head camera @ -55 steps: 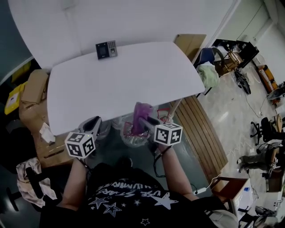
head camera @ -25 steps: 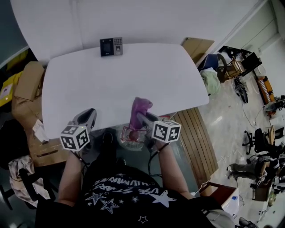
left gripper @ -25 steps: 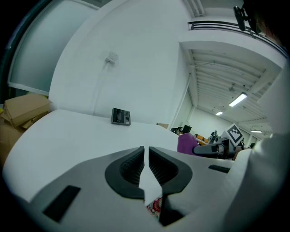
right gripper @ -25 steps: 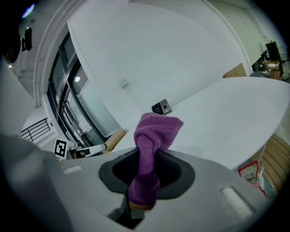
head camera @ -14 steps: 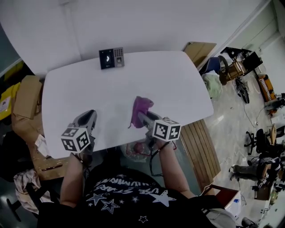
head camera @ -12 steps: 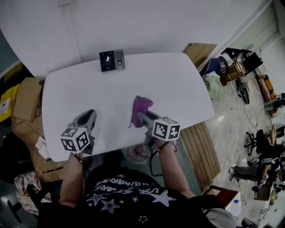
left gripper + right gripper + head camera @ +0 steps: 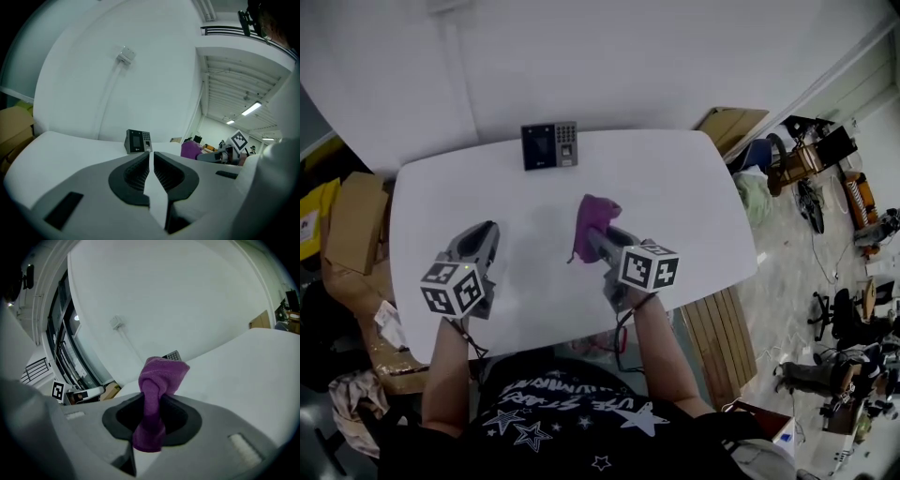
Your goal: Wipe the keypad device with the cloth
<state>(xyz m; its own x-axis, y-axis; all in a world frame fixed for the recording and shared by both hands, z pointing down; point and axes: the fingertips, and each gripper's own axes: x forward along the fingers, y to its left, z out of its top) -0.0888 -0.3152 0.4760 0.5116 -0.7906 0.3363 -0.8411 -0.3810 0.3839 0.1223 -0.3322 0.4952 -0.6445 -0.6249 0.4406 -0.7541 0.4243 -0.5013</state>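
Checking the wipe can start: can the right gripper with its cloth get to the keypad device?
Probably yes. The right gripper is shut on the cloth, and only bare table lies between it and the keypad device at the far edge; the left gripper is off to the side.

Purple cloth (image 7: 593, 217), blk keypad device (image 7: 549, 145), white table (image 7: 675, 187), tan cardboard box (image 7: 352, 220)

A white table (image 7: 675, 187) stands by the wall (image 7: 628, 56), cardboard boxes (image 7: 352, 220) left of it, wooden slats (image 7: 722, 337) right.
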